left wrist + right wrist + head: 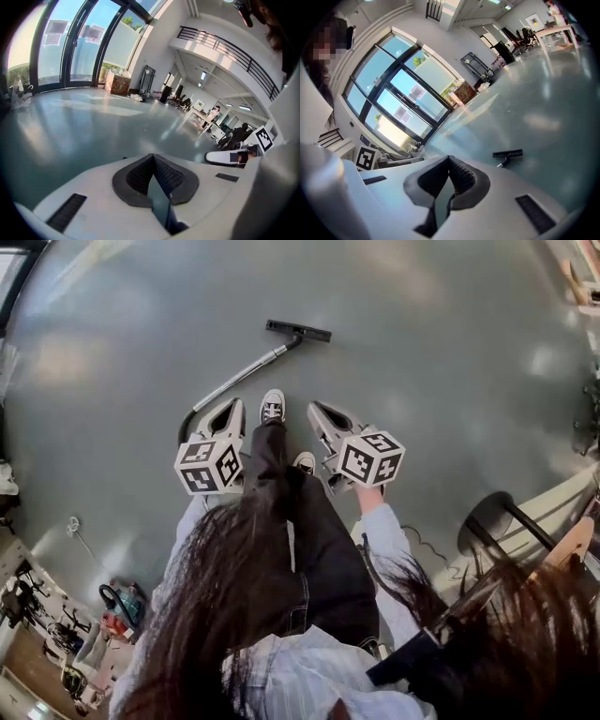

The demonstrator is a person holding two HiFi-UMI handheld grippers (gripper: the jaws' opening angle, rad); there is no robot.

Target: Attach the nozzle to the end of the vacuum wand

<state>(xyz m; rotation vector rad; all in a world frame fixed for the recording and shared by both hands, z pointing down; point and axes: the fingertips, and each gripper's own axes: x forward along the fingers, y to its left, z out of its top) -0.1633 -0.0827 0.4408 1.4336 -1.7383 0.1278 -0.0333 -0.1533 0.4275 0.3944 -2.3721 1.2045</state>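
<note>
A silver vacuum wand (246, 368) lies on the grey floor ahead of the person's feet. The flat black nozzle (298, 330) sits at its far end, apparently joined to it. The right gripper view shows that nozzle (507, 153) far off on the floor. My left gripper (226, 415) is held up near the person's waist, left of the legs, jaws shut and empty. My right gripper (323, 418) is held up right of the legs, also shut with nothing between its pads. Both are well above the wand and apart from it.
The person's shoes (273, 406) stand between the grippers. A round black stool (487, 517) is at the right and cluttered gear (112, 606) at the lower left. Tall windows (70, 42) and distant desks (206, 115) ring the open floor.
</note>
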